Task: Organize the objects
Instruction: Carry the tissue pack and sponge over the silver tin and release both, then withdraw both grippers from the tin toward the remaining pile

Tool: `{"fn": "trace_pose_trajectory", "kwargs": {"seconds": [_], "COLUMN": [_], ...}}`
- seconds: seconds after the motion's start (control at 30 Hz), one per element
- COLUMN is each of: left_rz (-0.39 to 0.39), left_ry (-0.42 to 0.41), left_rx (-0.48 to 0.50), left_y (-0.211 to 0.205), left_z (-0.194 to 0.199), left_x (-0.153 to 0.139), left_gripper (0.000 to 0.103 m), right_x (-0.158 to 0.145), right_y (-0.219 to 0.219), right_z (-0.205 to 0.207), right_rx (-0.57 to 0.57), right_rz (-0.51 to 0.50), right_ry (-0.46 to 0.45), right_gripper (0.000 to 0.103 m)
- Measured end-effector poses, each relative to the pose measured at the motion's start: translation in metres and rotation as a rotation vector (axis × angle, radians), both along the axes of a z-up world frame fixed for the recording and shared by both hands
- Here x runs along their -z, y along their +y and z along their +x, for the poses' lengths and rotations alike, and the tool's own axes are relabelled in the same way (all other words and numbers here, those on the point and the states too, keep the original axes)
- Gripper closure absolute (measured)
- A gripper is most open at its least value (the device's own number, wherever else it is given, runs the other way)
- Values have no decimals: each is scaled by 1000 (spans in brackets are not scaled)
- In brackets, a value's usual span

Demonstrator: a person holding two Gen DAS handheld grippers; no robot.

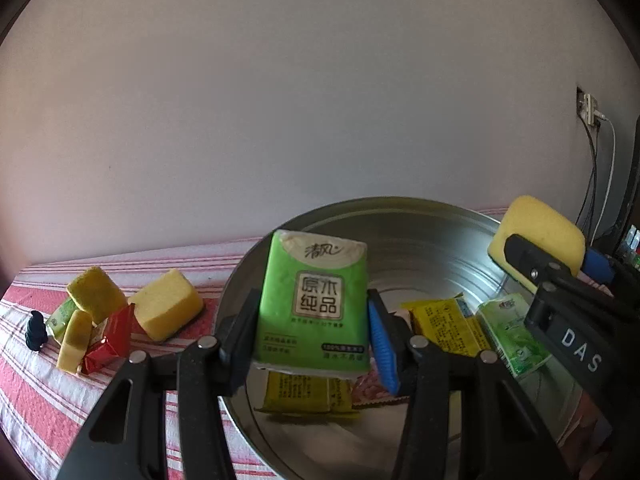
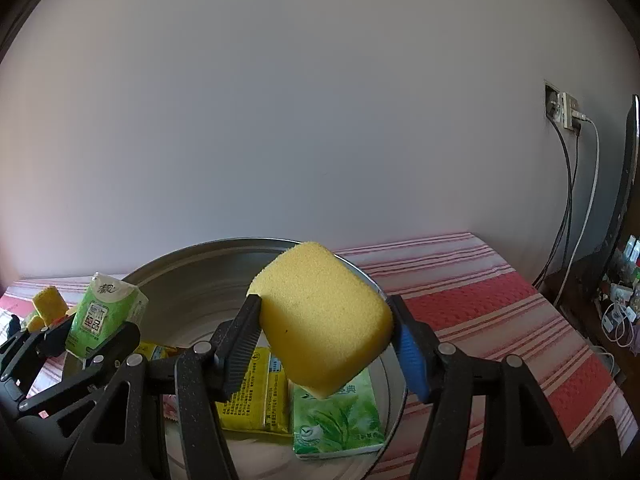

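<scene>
Pinching a green tissue pack (image 1: pixel 314 304) from both sides, left gripper (image 1: pixel 312 334) held partway closed, black finger against the pack's left edge and blue-padded finger (image 1: pixel 383 346) against its right edge, pack upright with its printed face toward the camera and raised over the metal basin (image 1: pixel 420 216). Gripping a yellow sponge (image 2: pixel 324 318) likewise, right gripper (image 2: pixel 326 338) spread about as wide as the sponge, ribbed black finger (image 2: pixel 242 344) pressed into its left side and blue finger into its right, sponge tilted and lifted above the basin's right half, clear of the contents below. Seen under the sponge, lying flat on the basin floor: a yellow packet (image 2: pixel 254 394) and a pale green tissue pack with a leaf print (image 2: pixel 338 420), touching side by side. Glimpsed beneath the held pack in the left wrist view: another yellow packet (image 1: pixel 306 394), with a pinkish wrapper (image 1: pixel 370 390) just beside it. Left outside the basin on the red-and-white striped cloth (image 1: pixel 32 392): three more yellow sponges, one larger block (image 1: pixel 166 304) lying near the basin's rim, the other two (image 1: pixel 96 292) bunched with a red wrapper (image 1: pixel 112 338) and a small green pack; a small dark object (image 1: pixel 36 330) near that cluster, too blurred to identify. Visible on the far wall at right: a wall socket (image 2: pixel 564 110) with cables hanging down.
</scene>
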State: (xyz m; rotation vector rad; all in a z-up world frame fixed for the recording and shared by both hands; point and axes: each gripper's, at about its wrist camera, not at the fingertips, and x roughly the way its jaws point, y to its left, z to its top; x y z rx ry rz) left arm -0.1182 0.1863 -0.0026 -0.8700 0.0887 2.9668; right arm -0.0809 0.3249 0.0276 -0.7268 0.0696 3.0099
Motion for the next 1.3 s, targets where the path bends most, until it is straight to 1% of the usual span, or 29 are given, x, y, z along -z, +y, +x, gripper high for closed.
{"fn": "trace_pose_trajectory", "kwargs": {"seconds": [0.07, 0.13, 0.17, 0.2, 0.23, 0.3, 0.37, 0.5, 0.6, 0.7, 0.83, 0.93, 1.03, 1.17, 1.3], "left_rz": [1, 0, -2, -17, -34, -61, -73, -32, -12, -11, -31, -11, 0, -3, -27], "left_ry": [7, 23, 39, 55, 80, 119, 142, 124, 115, 132, 162, 158, 164, 173, 174], "left_rx": [0, 5, 8, 5, 3, -6, -23, -57, -86, -108, -138, -155, -169, -181, -193], "left_y": [2, 1, 3, 5, 7, 8, 6, -8, -18, -24, -33, -36, -45, -52, -58], "left_z": [3, 8, 13, 17, 21, 28, 34, 37, 38, 43, 50, 53, 50, 54, 60], "left_x": [-2, -7, -10, -12, -15, -21, -25, -25, -23, -27, -27, -28, -25, -23, -22], "left_gripper": [47, 24, 19, 10, 4, 2, 1, 1, 1, 1, 1, 1, 1, 1, 1], "right_x": [2, 5, 7, 7, 6, -2, -3, -7, -5, -3, -3, -2, 1, 4, 3], "right_y": [2, 4, 7, 7, 8, 4, 7, 8, 11, 10, 6, 5, 4, 2, -4], "right_z": [-2, -3, -4, -4, -2, 4, 7, 13, 12, 10, 10, 11, 15, 16, 24], "right_rx": [-9, -18, -22, -25, -25, -16, -4, 6, 3, 2, -5, -8, -6, -11, -25], "right_rz": [-6, -19, -23, -23, -26, -17, -10, -29, -42, -37, -35, -34, -32, -14, -3], "right_ry": [-2, -4, -4, 0, 11, 35, 57, 83, 80, 71, 65, 71, 106, 127, 186], "right_gripper": [36, 31, 29, 26, 24, 21, 19, 13, 13, 13, 13, 13, 13, 13, 13]}}
